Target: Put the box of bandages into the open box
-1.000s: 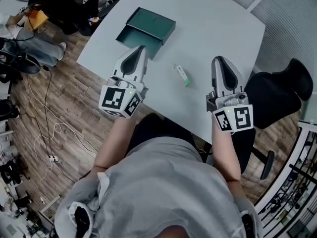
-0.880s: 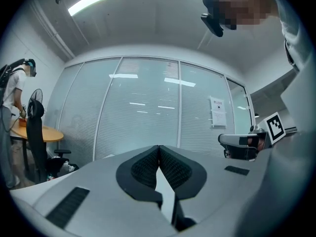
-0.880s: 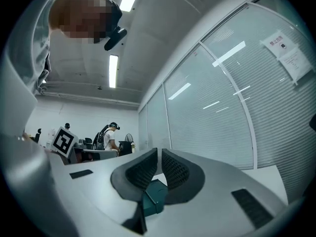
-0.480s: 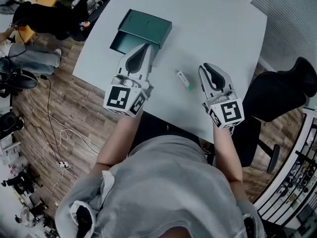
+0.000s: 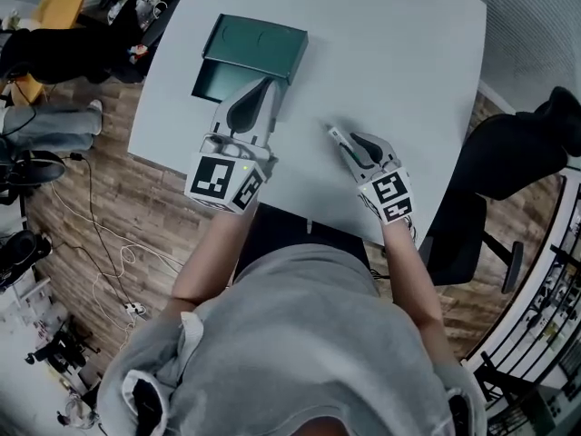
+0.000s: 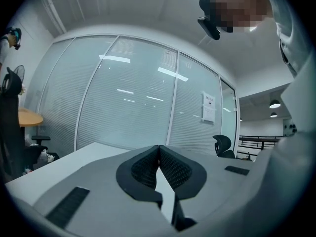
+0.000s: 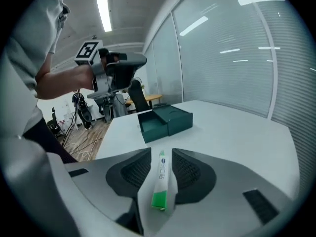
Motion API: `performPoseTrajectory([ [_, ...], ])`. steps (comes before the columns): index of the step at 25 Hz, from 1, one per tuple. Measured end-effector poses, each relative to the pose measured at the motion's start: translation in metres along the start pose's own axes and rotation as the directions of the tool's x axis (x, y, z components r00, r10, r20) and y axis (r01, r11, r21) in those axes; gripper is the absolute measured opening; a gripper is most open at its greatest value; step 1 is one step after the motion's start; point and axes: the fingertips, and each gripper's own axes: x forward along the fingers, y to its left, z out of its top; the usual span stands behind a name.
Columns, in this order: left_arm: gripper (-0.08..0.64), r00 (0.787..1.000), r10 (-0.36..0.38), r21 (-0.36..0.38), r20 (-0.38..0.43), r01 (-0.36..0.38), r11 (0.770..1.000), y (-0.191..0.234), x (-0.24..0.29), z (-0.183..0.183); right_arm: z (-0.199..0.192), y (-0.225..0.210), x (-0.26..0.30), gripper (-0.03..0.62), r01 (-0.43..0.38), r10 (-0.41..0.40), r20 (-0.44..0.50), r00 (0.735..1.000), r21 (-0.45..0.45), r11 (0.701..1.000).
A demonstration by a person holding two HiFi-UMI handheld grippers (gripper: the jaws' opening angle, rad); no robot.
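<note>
Since a second ago the right gripper (image 5: pixel 345 141) has swung in from the near edge of the table (image 5: pixel 390 53) toward the open box (image 5: pixel 256 42), and it now straddles the box of bandages (image 7: pixel 160 177). The left gripper has hardly shifted.

Furthest left, the left gripper (image 5: pixel 259 87) hangs on our side of the open box, its tip by the box's near edge. Its jaws are pressed together with nothing between them. The open box itself is dark green, its tray pulled out toward the left, and we see nothing inside it.

The box of bandages, slim and white with a green end, lies flat on the table to the right of the open box and nearer to us, well apart from it. It points roughly toward the open box.

The right gripper's jaws are opening around it. The box of bandages lies lengthwise between the pads, and we see a sliver of table on either side, so nothing is gripped yet.

We judge this to be the reach for the pickup. Next we would close on the long sides, lift, and carry it left and away to the tray.
</note>
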Motion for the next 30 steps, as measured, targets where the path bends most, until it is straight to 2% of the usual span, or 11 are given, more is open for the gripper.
performPoseTrajectory([
  [2,0.018,1.000,-0.006,-0.001,-0.007,0.006,1.000,0.005,0.001,-0.003,-0.015,0.001,0.011,0.162,-0.009,0.010,-0.050,0.999,0.007,1.000],
  [13,0.018,1.000,0.000,-0.008,-0.031,0.000,1.000,0.021,0.003,-0.009,-0.055,-0.001,0.038,0.163,0.018,-0.032,-0.232,0.972,-0.059,0.998],
  [15,0.018,1.000,0.001,-0.008,-0.028,-0.001,1.000,0.021,0.004,-0.010,-0.060,-0.001,0.039,0.122,0.013,-0.023,-0.246,0.969,-0.043,0.999],
  [22,0.018,1.000,0.003,-0.003,-0.014,-0.003,1.000,0.024,0.000,-0.003,-0.044,-0.005,0.032,0.116,0.035,-0.036,-0.194,0.980,-0.011,0.999],
  [27,0.018,1.000,-0.010,-0.005,0.001,0.010,1.000,0.017,0.002,0.002,-0.017,-0.021,0.018,0.115,0.093,-0.091,-0.103,0.990,0.020,0.995],
  [30,0.018,1.000,-0.022,0.003,0.016,0.022,1.000,0.012,0.004,0.008,0.006,-0.033,0.004,0.115,0.153,-0.152,-0.034,0.988,0.027,0.988],
])
